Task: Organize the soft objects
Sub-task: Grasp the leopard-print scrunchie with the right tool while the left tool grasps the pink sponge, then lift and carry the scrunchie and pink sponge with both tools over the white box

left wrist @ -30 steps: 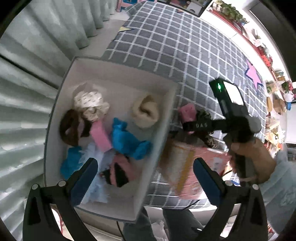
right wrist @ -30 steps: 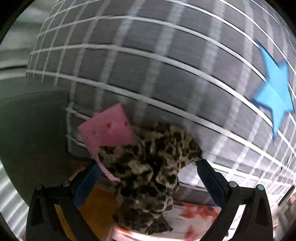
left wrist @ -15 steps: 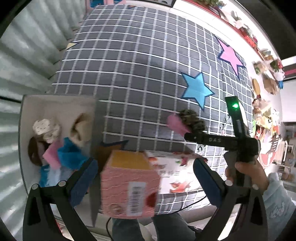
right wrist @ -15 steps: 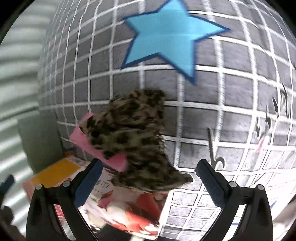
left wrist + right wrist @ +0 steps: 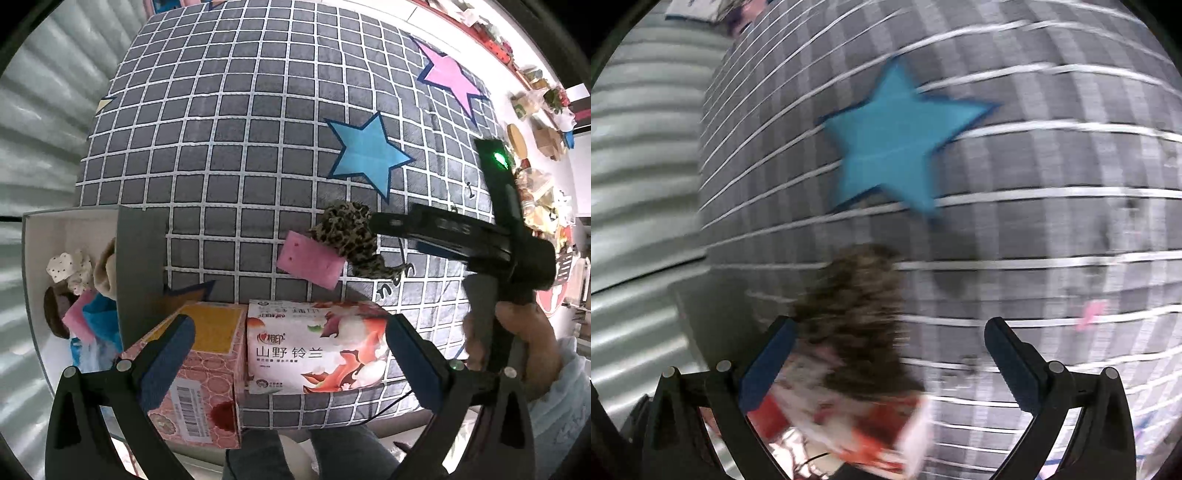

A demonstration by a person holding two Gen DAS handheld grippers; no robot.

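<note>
I see my wide-open, empty right gripper (image 5: pixel 886 363) around the leopard scrunchie (image 5: pixel 347 236) lying on its pink card (image 5: pixel 310 264) just below the blue star (image 5: pixel 369 153), my left gripper (image 5: pixel 286 360) equally spread and empty, and closing mid-blur could pinch only fabric.

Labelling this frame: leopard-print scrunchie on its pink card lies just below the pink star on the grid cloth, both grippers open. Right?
Wrong star. In the left wrist view the leopard-print scrunchie on its pink card lies just below the blue star on the grid cloth; the pink star is farther off. The left gripper and the right gripper are both open.
</note>
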